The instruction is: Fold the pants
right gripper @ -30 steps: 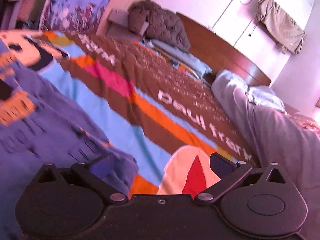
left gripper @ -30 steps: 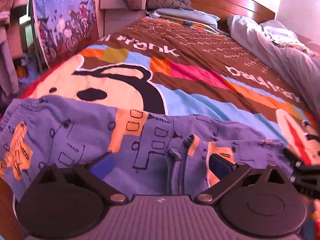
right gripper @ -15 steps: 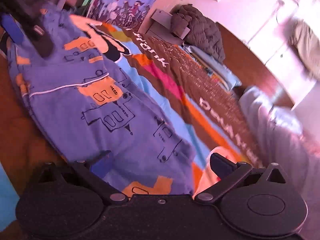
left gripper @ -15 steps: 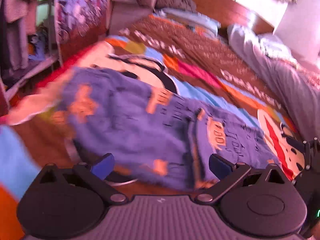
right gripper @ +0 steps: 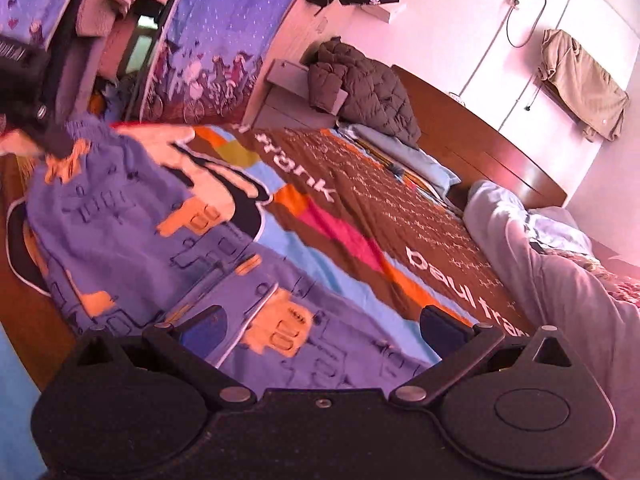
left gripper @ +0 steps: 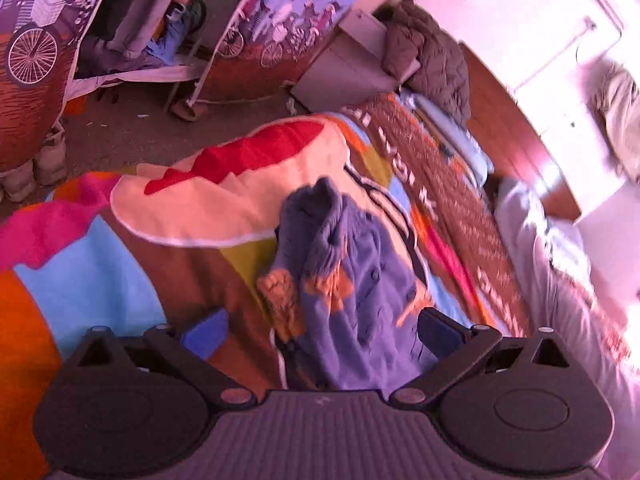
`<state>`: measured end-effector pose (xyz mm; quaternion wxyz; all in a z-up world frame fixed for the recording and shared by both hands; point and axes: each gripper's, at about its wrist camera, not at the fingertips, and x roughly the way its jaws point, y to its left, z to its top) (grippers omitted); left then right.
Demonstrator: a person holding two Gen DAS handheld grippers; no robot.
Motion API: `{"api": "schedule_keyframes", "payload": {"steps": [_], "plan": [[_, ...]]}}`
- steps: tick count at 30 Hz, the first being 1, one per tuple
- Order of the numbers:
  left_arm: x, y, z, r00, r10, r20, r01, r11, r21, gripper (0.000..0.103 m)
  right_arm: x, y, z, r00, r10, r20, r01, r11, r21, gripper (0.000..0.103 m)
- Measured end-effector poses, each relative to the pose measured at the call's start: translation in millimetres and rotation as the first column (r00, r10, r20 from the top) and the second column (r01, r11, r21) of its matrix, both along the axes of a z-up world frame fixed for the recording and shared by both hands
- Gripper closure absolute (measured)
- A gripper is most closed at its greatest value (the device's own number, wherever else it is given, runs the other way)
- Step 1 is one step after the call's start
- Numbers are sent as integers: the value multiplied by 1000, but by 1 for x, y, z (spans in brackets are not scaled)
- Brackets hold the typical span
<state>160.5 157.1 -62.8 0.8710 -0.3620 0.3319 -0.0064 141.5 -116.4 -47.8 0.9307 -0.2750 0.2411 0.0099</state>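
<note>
- One pair of purple printed cotton pants [right gripper: 160, 240] lies mid-frame on the striped multicoloured bedspread [right gripper: 360, 216].
- Left claw [left gripper: 320, 332] and right claw [right gripper: 320, 328]: both spread wide, gripping nothing.

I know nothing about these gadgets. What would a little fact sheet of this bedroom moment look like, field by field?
garment: purple pants with orange prints, lying rumpled on the bed
surface: colourful bedspread with white lettering
left gripper: fingers wide apart, pants beneath and between them, nothing clamped
right gripper: fingers wide apart above the pants, nothing clamped
fold status: not neatly folded; waistband end bunched up in the left wrist view
at the headboard: dark quilted jacket
on the wall: tan garment hanging
right side of bed: grey bedding
</note>
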Motion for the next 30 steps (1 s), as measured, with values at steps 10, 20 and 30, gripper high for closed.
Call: {"api": "schedule_keyframes", "payload": {"steps": [10,20,30], "plan": [[0,1,0,984,82,156,-79,996,-29,8,3,2,-7,1000,-27,6,27,1000,-10,1],[20,8,-14,1000,19,2,-19,998,-58,7,0,7,-11,1000,-4,16,5,999,-37,1],[12,32,-31,981,176,-86,-191,956,-222,76,6,3,-13,1000,-12,-18,11,1000,-21,1]]}}
